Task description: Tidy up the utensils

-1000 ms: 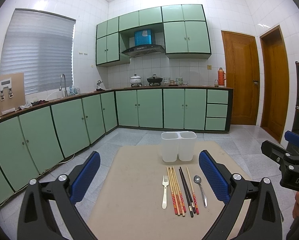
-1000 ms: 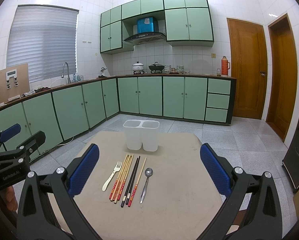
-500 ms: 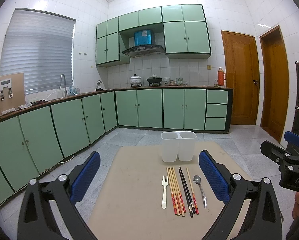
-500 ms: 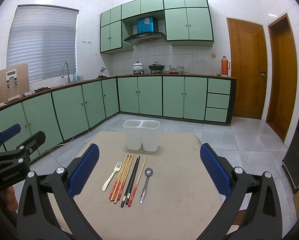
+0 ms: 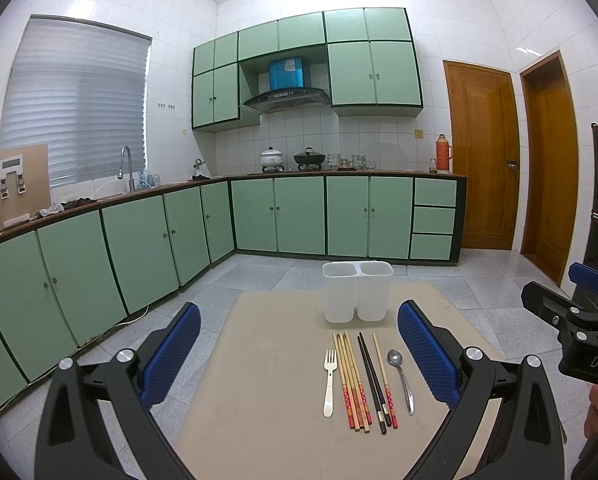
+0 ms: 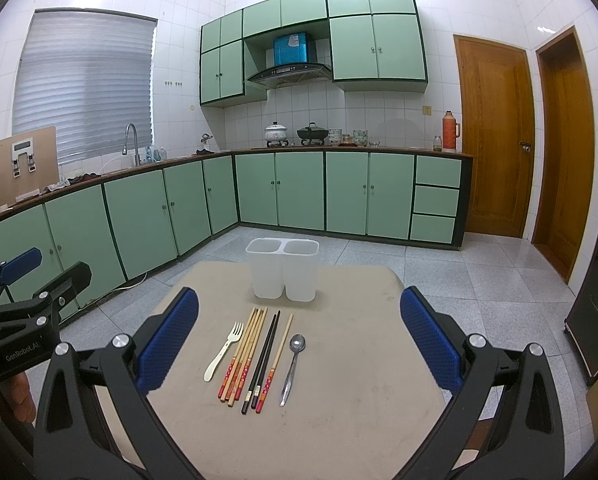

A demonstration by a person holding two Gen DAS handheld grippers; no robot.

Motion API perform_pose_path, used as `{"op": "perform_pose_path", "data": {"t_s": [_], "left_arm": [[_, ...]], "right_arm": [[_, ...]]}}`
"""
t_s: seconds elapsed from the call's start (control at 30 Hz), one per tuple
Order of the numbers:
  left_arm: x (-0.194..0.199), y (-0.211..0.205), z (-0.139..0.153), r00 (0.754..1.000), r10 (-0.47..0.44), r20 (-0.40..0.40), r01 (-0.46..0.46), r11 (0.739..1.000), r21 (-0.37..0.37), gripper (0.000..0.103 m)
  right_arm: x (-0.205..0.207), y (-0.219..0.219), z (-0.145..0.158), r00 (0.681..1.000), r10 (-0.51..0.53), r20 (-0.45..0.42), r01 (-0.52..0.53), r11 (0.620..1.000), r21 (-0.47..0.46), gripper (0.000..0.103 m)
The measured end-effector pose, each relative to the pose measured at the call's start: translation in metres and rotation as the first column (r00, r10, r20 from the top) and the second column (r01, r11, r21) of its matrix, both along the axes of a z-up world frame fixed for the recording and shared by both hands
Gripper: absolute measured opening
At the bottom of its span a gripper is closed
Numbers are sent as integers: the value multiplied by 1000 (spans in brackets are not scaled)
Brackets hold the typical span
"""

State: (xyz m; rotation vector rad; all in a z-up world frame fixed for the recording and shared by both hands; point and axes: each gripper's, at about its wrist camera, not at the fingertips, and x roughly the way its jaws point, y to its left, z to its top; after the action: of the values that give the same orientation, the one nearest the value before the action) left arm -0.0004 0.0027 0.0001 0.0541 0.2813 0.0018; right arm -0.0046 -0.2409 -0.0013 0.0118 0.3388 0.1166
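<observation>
Light: bright, even, overhead | Glare: glossy white wall tiles point(image 5: 539, 20) near ceiling | Shadows: soft, faint | Focus: sharp | Edges: heavy fisheye bending, black corner vignette

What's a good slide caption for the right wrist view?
Open right gripper above a fork, chopsticks and spoon lined up before an empty two-compartment holder.

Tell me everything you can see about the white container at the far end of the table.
The white container looks like translucent plastic, with two open-topped compartments side by side, each tapering slightly toward the base. It stands upright near the far edge of the beige table. Both compartments appear empty. Nothing touches it; the utensils lie just in front, apart from it.
</observation>
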Motion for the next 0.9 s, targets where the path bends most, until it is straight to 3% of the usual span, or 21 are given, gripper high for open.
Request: {"op": "perform_pose_path", "data": {"t_s": [0.5, 0.63, 0.9], "left_arm": [[13, 0, -8, 1000, 6, -28, -6, 1000, 2, 97], [32, 5, -16, 997, 24, -68, -24, 1000, 0, 97], [94, 19, -57, 975, 67, -212, -64, 998, 24, 97]], "right_arm": [[8, -6, 0, 999, -20, -26, 20, 1000, 1, 98], [29, -4, -18, 996, -68, -58, 68, 998, -9, 98], [86, -9, -60, 971, -117, -210, 110, 993, -44, 98]]}}
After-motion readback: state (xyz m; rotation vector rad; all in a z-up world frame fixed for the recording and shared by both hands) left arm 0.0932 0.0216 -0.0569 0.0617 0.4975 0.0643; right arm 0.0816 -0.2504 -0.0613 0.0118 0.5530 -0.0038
